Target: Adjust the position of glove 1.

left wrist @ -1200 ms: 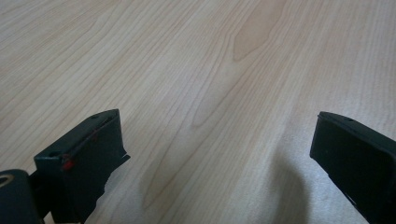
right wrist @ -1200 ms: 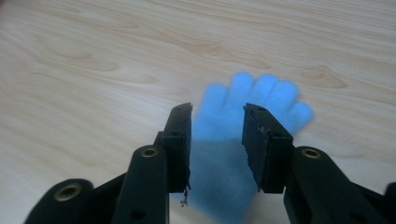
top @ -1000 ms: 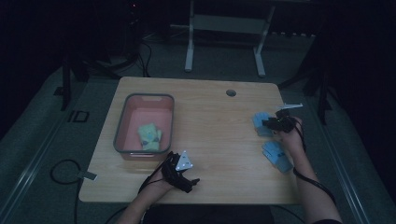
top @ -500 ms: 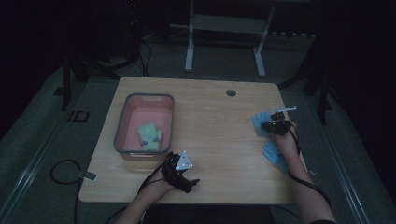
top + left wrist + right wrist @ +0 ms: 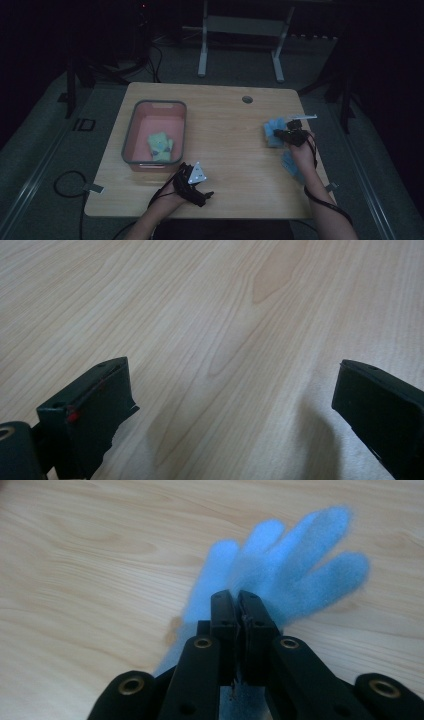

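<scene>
- Pink rectangular plastic bin with a grey rim [image 5: 131,134] — stands on the left part of the light wooden table [image 5: 220,150]; one pale green fabric glove [image 5: 160,145] lies inside it, as in the earlier frames.
- Left gripper [image 5: 196,186] — rests at the near edge of the table, just beside the bin's near right corner. The left gripper view shows its jaws wide apart over bare wood, nothing between them. Its place matches the earlier frames; this hand is idle.
- Right gripper [image 5: 239,611] — jaws have just been closing and now stand pressed together on the fuzzy light-blue fabric glove [image 5: 280,565], gripped near its cuff, the fingers fanning out beyond the jaws.
- In the high view, the same blue glove [image 5: 273,134] sits near the table's right edge, pinched at the jaw tips; whether it has left the wood cannot be told.
- Second light-blue glove [image 5: 291,164] — lies just nearer the person, partly under the right forearm.
- Against the earlier frames, the right hand has shifted leftward with the glove — toward the table's middle.
- Judgement: the grasp looks secured; carrying the blue glove across to the bin appears to be the step in hand, with its mate left to collect.
</scene>
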